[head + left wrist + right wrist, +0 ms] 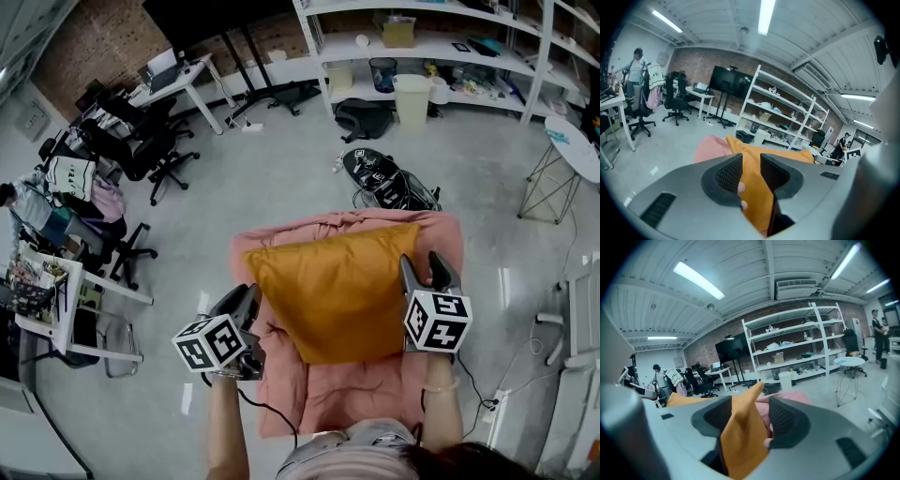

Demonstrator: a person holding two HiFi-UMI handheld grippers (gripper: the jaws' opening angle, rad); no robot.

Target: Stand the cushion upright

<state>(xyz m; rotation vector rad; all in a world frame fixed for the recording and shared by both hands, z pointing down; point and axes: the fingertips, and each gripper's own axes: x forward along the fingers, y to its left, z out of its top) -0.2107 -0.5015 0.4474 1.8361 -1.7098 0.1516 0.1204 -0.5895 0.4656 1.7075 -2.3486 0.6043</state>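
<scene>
While I watch through the head view, the orange cushion (337, 291) sits on a pink-covered seat (281, 248), its upper edge toward the seat back and its lower edge toward the person, with one gripper at each side edge. From the gripper views it looks tilted up, one corner pointing to the ceiling.

My left gripper (751, 161) is clamped on the cushion's left edge: the orange cloth fills the narrow gap from pad to pad. My right gripper (750, 404) has its jaws wide apart. The cushion's corner stands between them and lies against the jaw at the left of that view, while pink cloth shows in the gap beside the other pad, so nothing is pinched there.

As for writing, all I can make out are the black-and-white square markers on the left cube (212, 343) and the right cube (437, 321); they are patterns, not letters. A black bundle on the floor (380, 178) behind the seat carries similar white patches, too small to read. Whatever print is on the goods on the white shelving (422, 56) is too small to make out, and the big screen (733, 80) by the brick wall is dark.
</scene>
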